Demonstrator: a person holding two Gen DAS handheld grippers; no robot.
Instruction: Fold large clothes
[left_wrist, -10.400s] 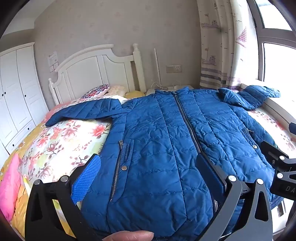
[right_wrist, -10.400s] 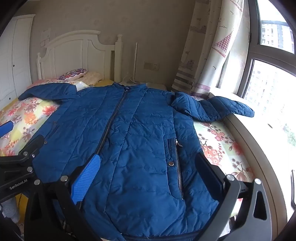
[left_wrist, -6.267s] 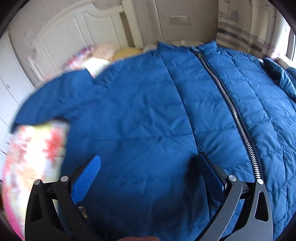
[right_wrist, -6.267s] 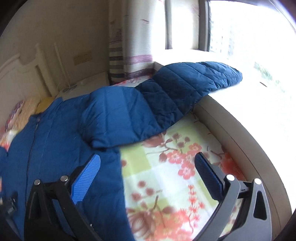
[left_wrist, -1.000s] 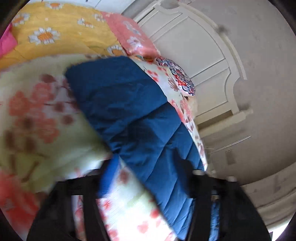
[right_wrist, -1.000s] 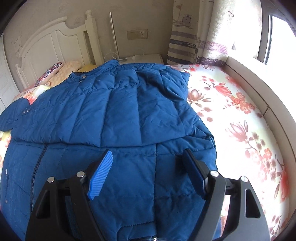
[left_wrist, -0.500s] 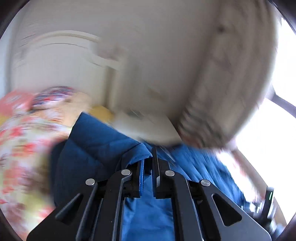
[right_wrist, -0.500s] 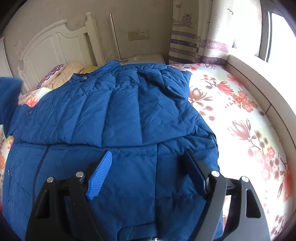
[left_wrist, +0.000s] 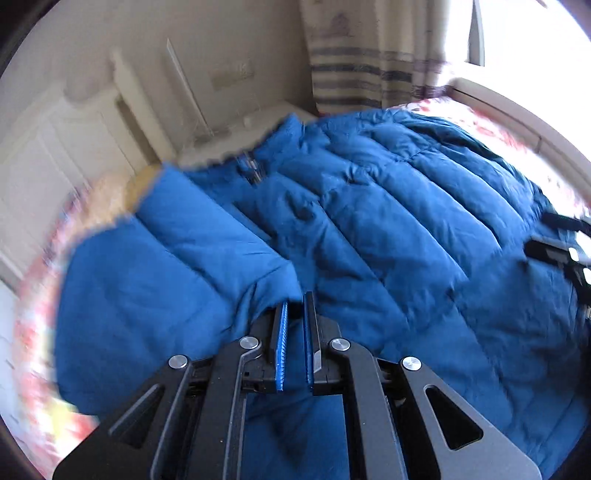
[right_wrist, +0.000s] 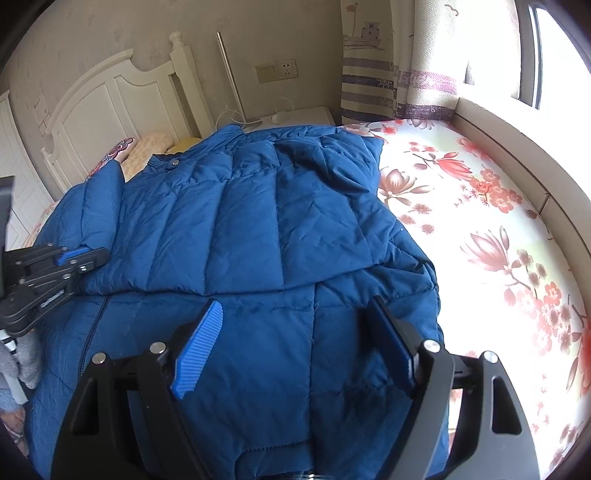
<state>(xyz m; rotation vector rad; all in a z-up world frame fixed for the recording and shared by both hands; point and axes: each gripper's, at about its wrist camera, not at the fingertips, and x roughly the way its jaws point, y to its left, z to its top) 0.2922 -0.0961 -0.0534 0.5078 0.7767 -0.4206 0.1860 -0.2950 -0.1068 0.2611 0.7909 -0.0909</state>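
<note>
Sleeve now across, left tool clamped.

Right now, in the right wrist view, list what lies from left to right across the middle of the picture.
Left claw shut on the sleeve → blue quilted puffer jacket → white bedsheet with red floral print → pale window ledge.

- A home bedroom.
- A bed with a flower-printed sheet fills the room, its white panelled wooden headboard against the wall.
- Patterned pillows lie at the head edge.
- A striped printed curtain hangs beside a bright window; a wall socket is between them.
</note>
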